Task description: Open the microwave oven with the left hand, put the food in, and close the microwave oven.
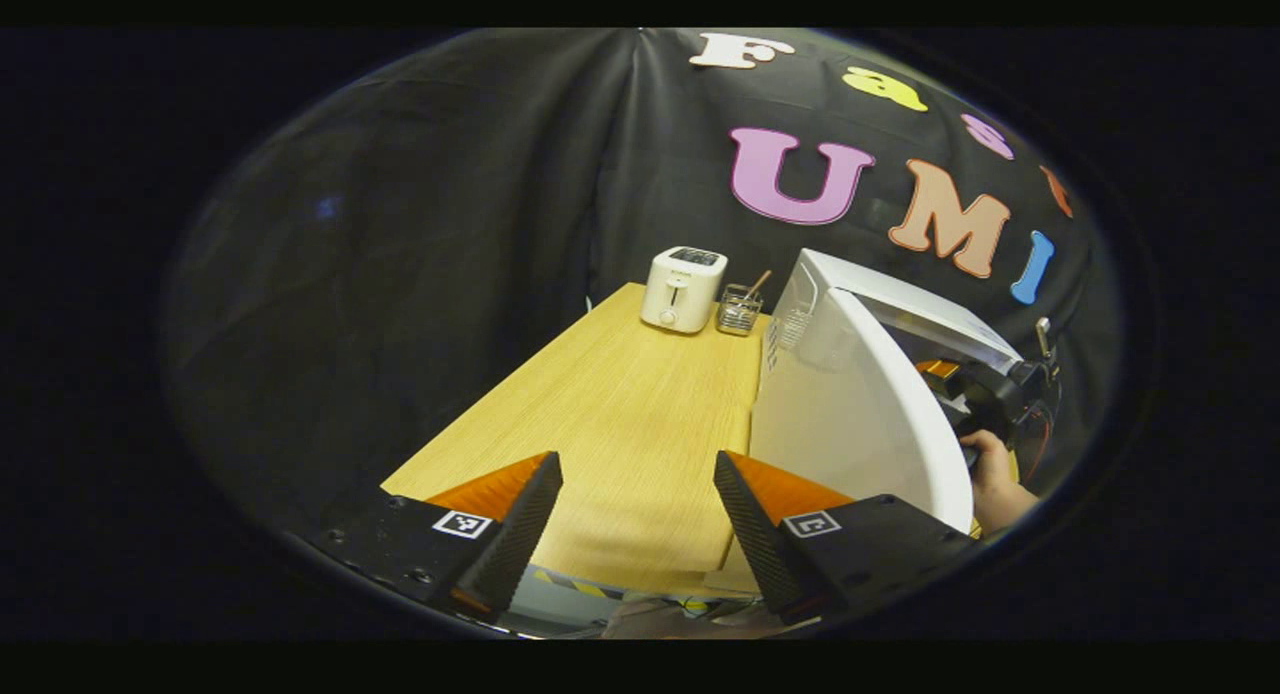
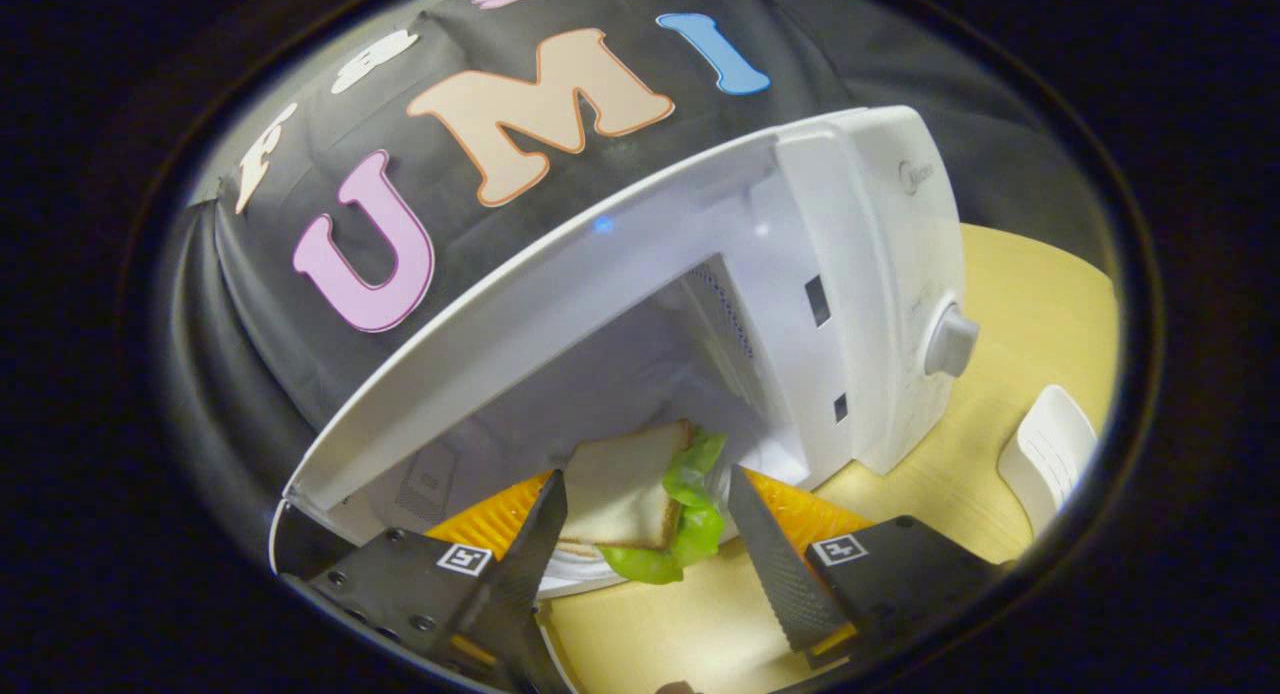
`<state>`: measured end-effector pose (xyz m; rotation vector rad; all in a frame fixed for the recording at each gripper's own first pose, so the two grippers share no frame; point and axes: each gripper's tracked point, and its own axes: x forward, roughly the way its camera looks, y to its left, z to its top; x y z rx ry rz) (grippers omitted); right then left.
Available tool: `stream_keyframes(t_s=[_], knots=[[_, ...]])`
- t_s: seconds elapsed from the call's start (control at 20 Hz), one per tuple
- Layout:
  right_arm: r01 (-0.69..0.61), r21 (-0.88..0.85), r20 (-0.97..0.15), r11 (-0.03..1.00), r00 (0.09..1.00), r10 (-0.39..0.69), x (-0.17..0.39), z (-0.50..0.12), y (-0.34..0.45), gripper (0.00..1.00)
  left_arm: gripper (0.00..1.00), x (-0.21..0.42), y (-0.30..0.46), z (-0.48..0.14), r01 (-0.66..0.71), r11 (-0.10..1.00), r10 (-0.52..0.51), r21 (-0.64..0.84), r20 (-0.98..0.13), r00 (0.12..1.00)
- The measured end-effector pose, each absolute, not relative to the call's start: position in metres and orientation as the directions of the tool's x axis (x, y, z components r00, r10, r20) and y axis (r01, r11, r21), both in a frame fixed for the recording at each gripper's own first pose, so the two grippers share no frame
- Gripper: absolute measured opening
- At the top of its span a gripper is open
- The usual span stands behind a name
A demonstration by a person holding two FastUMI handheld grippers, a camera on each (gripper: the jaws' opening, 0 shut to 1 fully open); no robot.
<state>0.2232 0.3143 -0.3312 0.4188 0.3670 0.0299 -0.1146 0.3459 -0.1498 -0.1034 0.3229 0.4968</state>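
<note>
- Carrying the food, the right gripper [image 2: 640, 534] had a sandwich [image 2: 625, 499] on a white plate [image 2: 580, 566] between its jaws, right at the mouth of the microwave oven [image 2: 850, 294]; whether both jaws pressed on it I could not tell.
- If they were not gripping firmly, the plate could have tipped, and the lettuce hanging at the sandwich's edge could have slid off onto the desk [image 2: 1030, 304] below the jaws.
- The raised plate rim might have caught the oven's front sill just ahead of the jaws and jolted the load.
- The left gripper [image 1: 638, 514] hung released, its jaws apart over bare desk, with the door [image 1: 860, 414] swung wide just right of them.
- With nothing bracing that door, it could have drifted against the right gripper [image 1: 985, 394] and the hand [image 1: 990, 464] behind it.
</note>
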Motion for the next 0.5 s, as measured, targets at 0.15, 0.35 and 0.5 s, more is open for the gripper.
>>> stream_keyframes(t_s=[0.15,0.35,0.5], knots=[[0.029,0.401,-0.336,0.915,0.935,0.117,0.209,-0.32,0.31,1.0,0.9,-0.117,0.342,-0.153,-0.469,0.883,0.438,-0.014,-0.335,0.834],[0.002,0.405,-0.344,0.914,0.927,0.15,0.17,-0.305,0.303,0.99,0.9,-0.118,0.336,-0.157,-0.442,0.897,0.41,-0.016,-0.345,0.844],[-0.024,0.412,-0.337,0.911,0.925,0.177,0.137,-0.288,0.296,1.0,0.85,-0.116,0.333,-0.16,-0.421,0.907,0.386,-0.023,-0.355,0.851]])
